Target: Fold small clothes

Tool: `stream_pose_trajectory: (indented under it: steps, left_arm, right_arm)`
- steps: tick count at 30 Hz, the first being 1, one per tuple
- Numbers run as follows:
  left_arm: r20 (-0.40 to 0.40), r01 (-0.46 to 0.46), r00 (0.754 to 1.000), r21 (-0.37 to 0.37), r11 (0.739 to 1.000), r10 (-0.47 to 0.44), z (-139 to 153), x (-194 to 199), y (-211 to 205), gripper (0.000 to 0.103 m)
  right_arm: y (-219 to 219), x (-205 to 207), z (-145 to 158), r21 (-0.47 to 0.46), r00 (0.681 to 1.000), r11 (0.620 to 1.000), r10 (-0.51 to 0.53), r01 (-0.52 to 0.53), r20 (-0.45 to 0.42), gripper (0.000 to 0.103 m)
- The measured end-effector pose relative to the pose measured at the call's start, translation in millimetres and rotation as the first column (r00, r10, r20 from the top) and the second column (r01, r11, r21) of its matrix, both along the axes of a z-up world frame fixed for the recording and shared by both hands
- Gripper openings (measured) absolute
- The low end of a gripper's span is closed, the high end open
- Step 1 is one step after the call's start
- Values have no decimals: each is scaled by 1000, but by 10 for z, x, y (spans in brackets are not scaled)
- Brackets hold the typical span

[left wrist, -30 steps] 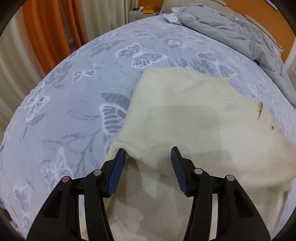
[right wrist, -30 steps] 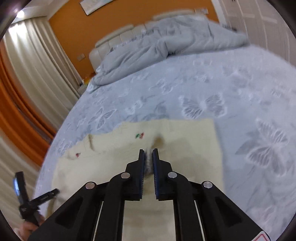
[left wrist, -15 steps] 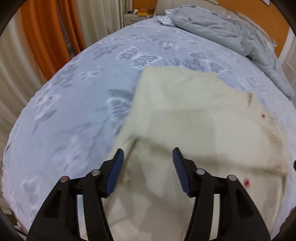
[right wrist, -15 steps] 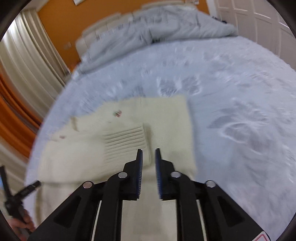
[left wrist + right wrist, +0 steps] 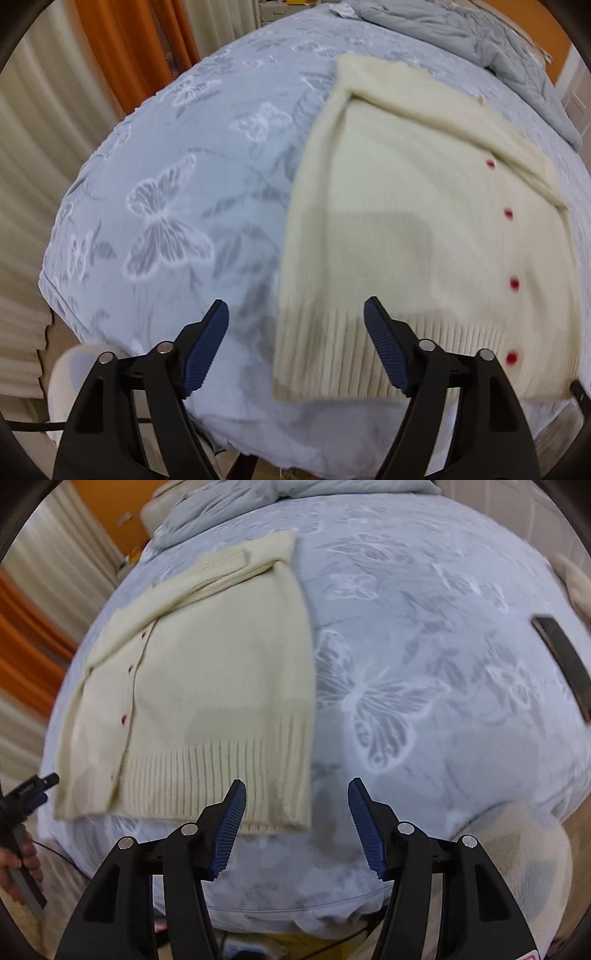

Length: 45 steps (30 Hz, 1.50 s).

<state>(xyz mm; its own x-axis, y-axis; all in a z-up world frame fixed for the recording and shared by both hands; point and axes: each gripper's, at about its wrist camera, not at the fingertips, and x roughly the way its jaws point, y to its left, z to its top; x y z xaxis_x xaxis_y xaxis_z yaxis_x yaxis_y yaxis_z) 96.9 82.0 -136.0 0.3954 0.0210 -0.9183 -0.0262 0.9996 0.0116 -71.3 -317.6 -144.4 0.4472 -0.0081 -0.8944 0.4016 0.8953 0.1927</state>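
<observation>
A cream knit cardigan with red buttons lies flat on the bed, sleeves folded across its upper part, ribbed hem toward me. It also shows in the right wrist view. My left gripper is open and empty, hovering over the hem's left corner near the bed's front edge. My right gripper is open and empty, above the hem's right corner. The left gripper also shows at the far left of the right wrist view.
The bed has a pale blue butterfly-print cover. A grey duvet is heaped at the far end. A dark flat object lies on the bed at right. Orange and cream curtains hang at left.
Both grippers have pulled back toward the bed's front edge. The right gripper has opened and let go of the cardigan. The cardigan now lies flat with its sleeves folded in.
</observation>
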Motion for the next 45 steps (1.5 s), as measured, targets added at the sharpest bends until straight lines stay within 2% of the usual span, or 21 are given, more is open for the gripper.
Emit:
stream_pose_trajectory:
  steps: [3, 8, 12, 18, 20, 23, 26, 27, 28, 29, 30, 31, 32, 33, 35, 39, 42, 45]
  left_arm:
    - [-14, 12, 1000, 31, 999, -11, -107, -87, -56, 79]
    - [-40, -18, 999, 2, 1000, 18, -269, -135, -28, 81]
    - [-20, -16, 1000, 2, 1000, 16, -356, -156, 27, 87]
    - [24, -47, 998, -136, 990, 50, -384, -172, 192, 88]
    - [8, -52, 998, -179, 982, 55, -447, -122, 233, 92]
    - [10, -63, 998, -212, 975, 66, -475, -58, 247, 96]
    - [-1, -42, 999, -238, 970, 43, -476, 12, 241, 94]
    - [1, -37, 999, -249, 968, 39, -464, 27, 250, 83]
    - [12, -30, 999, -264, 964, 34, -437, 26, 264, 59]
    - [16, -9, 1000, -294, 956, 14, -424, 37, 277, 46]
    - [-5, 5, 1000, -353, 936, -7, -436, 50, 293, 19]
    - [-18, -2, 1000, -385, 923, -5, -428, 26, 313, 12]
    - [-18, -18, 1000, -395, 919, 12, -403, 6, 339, 10]
    - [-9, -22, 1000, -405, 914, 21, -367, -14, 346, 9]
    - [22, -24, 999, -422, 906, 37, -229, -71, 355, 9]
    - [86, 3, 995, -464, 886, 41, 171, -216, 405, 8]
    - [105, 37, 994, -476, 879, 15, 422, -352, 447, 7]
    - [110, 69, 994, -472, 879, -18, 603, -546, 490, 7]
  right_arm:
    - [47, 102, -85, -18, 1000, 1000, 1, -1, -16, 63]
    - [10, 99, -286, 21, 999, 1000, -21, 22, -41, 63]
    - [32, 124, -337, 21, 999, 1000, -13, 14, -43, 71]
    - [55, 158, -363, 31, 1000, 1000, -3, 4, -27, 81]
    - [57, 165, -371, 46, 1000, 999, -7, 7, -15, 82]
    - [42, 180, -377, 68, 1000, 998, -16, 16, 5, 83]
    - [22, 196, -378, 95, 999, 995, -19, 16, 30, 82]
    - [25, 198, -375, 97, 999, 995, -18, 15, 33, 78]
    - [23, 203, -375, 102, 999, 995, -15, 11, 37, 73]
    - [26, 205, -375, 110, 999, 994, -11, 6, 40, 60]
    - [15, 207, -375, 121, 999, 993, -13, 7, 43, 43]
    - [-9, 203, -379, 150, 999, 989, -17, 9, 51, 30]
    - [-32, 195, -388, 189, 998, 982, -22, 10, 60, 10]
    - [-64, 175, -393, 240, 997, 971, -41, 23, 70, 10]
    - [-104, 129, -328, 274, 992, 961, -70, 39, 103, 9]
    - [-144, -25, 26, 339, 971, 941, -104, 26, 214, 8]
    - [-197, -169, 215, 397, 961, 918, -111, 1, 253, 8]
    - [-211, -401, 371, 391, 961, 920, -84, -26, 262, 8]
